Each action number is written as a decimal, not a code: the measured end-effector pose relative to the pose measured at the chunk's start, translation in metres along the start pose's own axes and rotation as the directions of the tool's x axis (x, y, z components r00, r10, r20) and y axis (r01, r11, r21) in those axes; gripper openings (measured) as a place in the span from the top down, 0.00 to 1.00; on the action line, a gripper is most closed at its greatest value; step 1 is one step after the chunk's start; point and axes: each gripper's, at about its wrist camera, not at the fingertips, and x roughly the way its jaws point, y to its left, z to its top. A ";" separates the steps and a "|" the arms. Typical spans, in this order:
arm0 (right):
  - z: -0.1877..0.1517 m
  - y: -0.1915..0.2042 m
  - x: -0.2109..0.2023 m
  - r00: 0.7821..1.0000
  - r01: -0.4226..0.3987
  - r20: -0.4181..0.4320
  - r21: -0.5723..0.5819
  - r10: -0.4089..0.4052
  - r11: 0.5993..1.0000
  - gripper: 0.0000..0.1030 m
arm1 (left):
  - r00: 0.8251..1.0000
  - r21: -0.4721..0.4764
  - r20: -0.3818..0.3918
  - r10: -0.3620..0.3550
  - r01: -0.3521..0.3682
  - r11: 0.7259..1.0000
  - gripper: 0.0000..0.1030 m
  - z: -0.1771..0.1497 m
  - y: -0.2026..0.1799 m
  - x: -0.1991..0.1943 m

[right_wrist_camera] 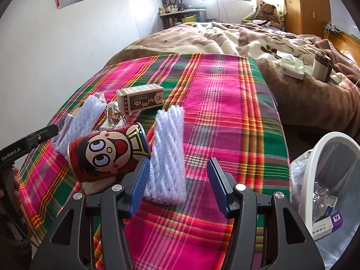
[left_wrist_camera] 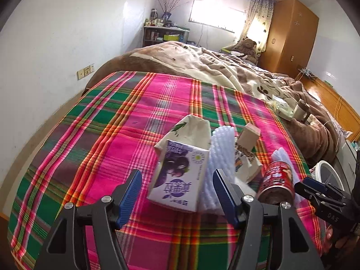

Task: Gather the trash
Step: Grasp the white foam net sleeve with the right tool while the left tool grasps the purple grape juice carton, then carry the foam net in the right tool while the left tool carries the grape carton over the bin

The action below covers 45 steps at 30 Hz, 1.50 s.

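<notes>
**Gathering trash from a plaid bed cover**

Lying on the pink and green plaid cloth point(left_wrist_camera: 94, 148) was a small heap of trash. The left gripper point(left_wrist_camera: 176, 199) hovered just above the cloth with its jaws wide, and the purple and white milk carton point(left_wrist_camera: 180, 175), a smooth cardboard box with the top torn open, stood between the ribbed blue pads without clear contact. Behind the carton lay a white foam net sleeve point(left_wrist_camera: 221, 144) with a knitted, bumpy texture, and a tan cardboard box point(left_wrist_camera: 248, 136). A red cylindrical can point(left_wrist_camera: 277, 180) lay on its side to the right of it.

The right gripper point(right_wrist_camera: 177, 182) was also wide open. A second foam net sleeve point(right_wrist_camera: 168, 155), soft and tube-shaped, stood between its fingers, touching the left pad point(right_wrist_camera: 139, 182). The red can point(right_wrist_camera: 108, 155) with a cartoon face lay just beside it. Farther back was the tan rectangular box point(right_wrist_camera: 140, 100) with printed letters. A white plastic trash bin point(right_wrist_camera: 324, 157), lined with a clear bag, stood beside the bed at the right, with some packaging already inside.
</notes>
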 end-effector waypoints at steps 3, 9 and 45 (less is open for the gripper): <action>0.001 0.002 0.004 1.000 0.011 -0.014 -0.007 -0.011 1.000 0.47 | 0.999 -0.011 -0.037 -0.016 0.016 1.000 0.37 0.000 0.006 0.011; 0.004 0.004 0.012 0.999 0.025 -0.047 -0.033 -0.026 0.999 0.47 | 0.999 0.029 -0.044 -0.019 0.020 0.999 0.33 0.002 0.003 0.020; 0.000 -0.002 -0.003 0.997 0.069 0.037 -0.019 -0.068 0.997 0.76 | 1.000 0.104 -0.031 0.005 -0.002 0.995 0.46 -0.003 -0.012 0.007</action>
